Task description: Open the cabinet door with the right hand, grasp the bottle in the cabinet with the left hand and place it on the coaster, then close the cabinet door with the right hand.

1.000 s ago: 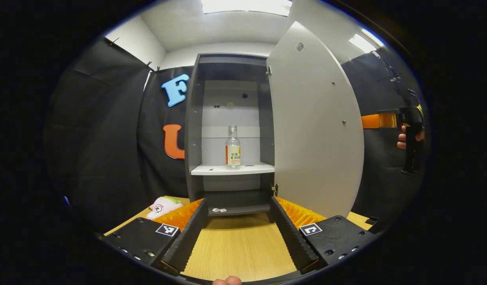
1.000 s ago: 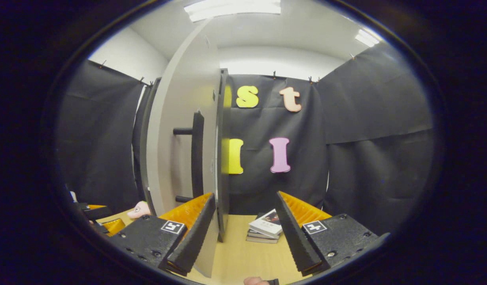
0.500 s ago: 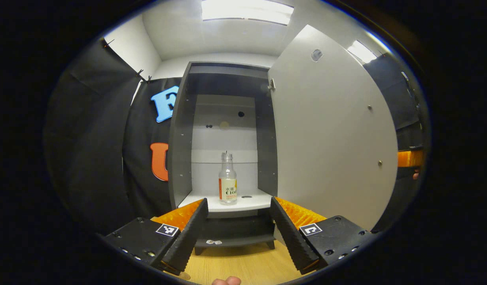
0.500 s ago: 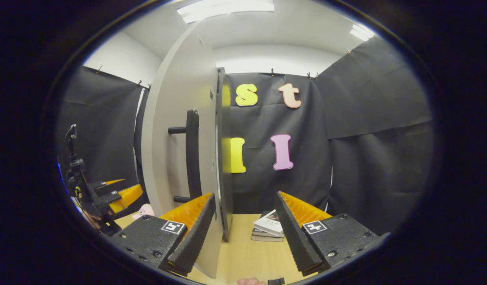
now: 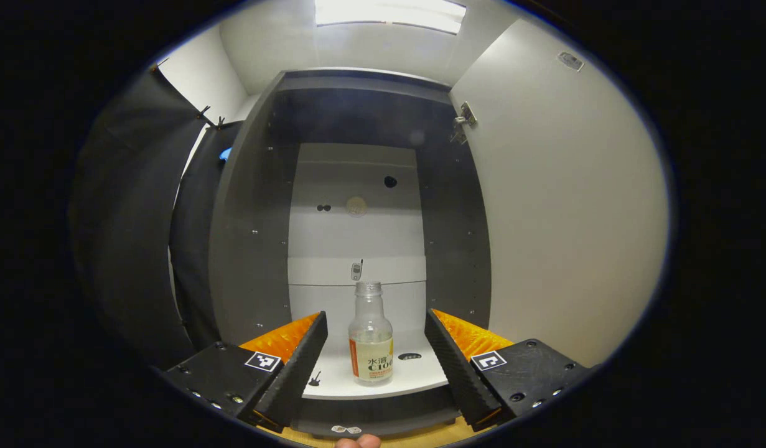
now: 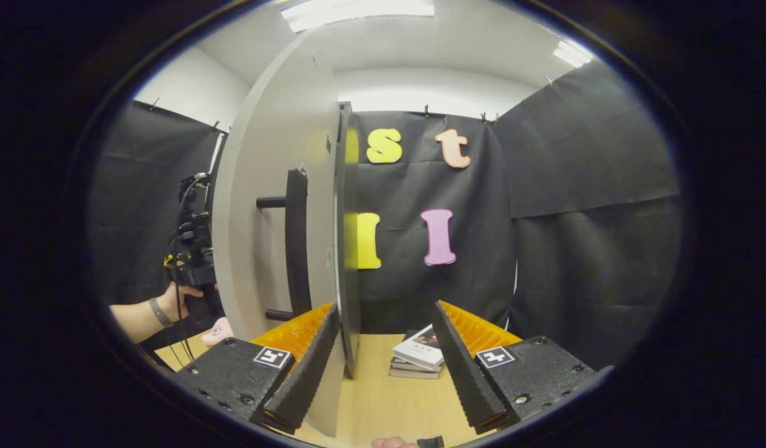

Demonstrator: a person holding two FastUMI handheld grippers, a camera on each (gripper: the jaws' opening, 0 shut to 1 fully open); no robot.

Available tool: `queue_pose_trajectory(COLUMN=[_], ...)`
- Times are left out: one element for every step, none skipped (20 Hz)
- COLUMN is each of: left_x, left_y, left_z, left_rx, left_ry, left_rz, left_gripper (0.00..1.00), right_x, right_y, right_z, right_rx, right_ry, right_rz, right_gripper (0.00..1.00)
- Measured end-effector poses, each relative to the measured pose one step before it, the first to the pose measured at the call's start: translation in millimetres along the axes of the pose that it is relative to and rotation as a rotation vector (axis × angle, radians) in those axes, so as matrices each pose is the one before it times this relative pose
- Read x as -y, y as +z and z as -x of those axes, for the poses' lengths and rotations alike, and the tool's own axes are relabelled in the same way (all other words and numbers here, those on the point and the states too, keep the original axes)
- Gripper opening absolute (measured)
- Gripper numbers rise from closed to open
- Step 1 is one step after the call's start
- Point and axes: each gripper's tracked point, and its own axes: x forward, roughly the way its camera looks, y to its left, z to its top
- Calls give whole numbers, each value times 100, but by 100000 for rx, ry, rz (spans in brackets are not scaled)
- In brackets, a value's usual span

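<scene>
Bottle on shelf, door open.
Left hand-held gripper [image 5: 375, 354] agape around bottle [image 5: 371, 341]; light, slick, likely empty; grip mid-body.

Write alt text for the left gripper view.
The open left gripper faces a clear bottle standing upright on a white shelf inside a dark cabinet, its door swung open at right.

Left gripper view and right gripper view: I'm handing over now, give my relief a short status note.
Left gripper: open, fingers either side of the clear plastic bottle with the yellow label, not touching it.
Right gripper: open, beside the edge of the grey cabinet door, which stands open.
Bottle: upright on the white shelf.
Done: door opened.
Left: grasp bottle, set it on the coaster, close door.
</scene>
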Motion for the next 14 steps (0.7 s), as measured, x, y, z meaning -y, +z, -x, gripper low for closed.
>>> queue_pose_trajectory(left_x=[-143, -96, -178, -74, -137, -135, -207, -185, -151, 150, 92, 27, -129, -19], left_y=[-96, -164, -153, -289, -190, -164, -176, -141, -195, -259, -237, -192, -238, -239], left_z=[-1138, -1060, -1001, -910, -840, -727, -913, -638, -612, -549, -350, -362, -480, -340], left_rx=[-351, -235, -274, -397, -276, 21, -242, -98, -404, -796, -599, -522, -666, -838], left_ry=[418, 310, 313, 277, 1, 310, 538, 605, 291, -602, -405, -129, 399, -10], left_rz=[-875, -1393, -1191, -235, 268, 29, -496, -543, 208, 1022, 1158, 654, 255, 505], left_gripper=[95, 95, 95, 95, 95, 100, 95, 95, 100, 100, 95, 95, 95, 95], right_x=[-22, 62, 16, 52, 29, 94, 72, 76, 64, 100, 70, 36, 2, 7], right_y=[-28, 82, 1, 56, -94, -61, -101, -82, -183, -126, -186, 7, -74, 57], right_z=[24, -64, -110, -179, -38, -158, -102, -155, -134, -224, -119, -144, -75, -70], right_rx=[-207, -39, 2, -6, -207, -215, -227, -214, -471, -508, -376, -245, -132, -40], right_ry=[-272, -207, -306, -276, -294, -293, -248, -221, -250, -253, -269, -131, -18, 23], right_rz=[188, 143, 90, -99, -151, -77, -113, -53, 59, 95, -5, -88, -219, -144], right_gripper=[93, 93, 93, 94, 94, 94, 94, 94, 94, 94, 94, 93, 93, 93])
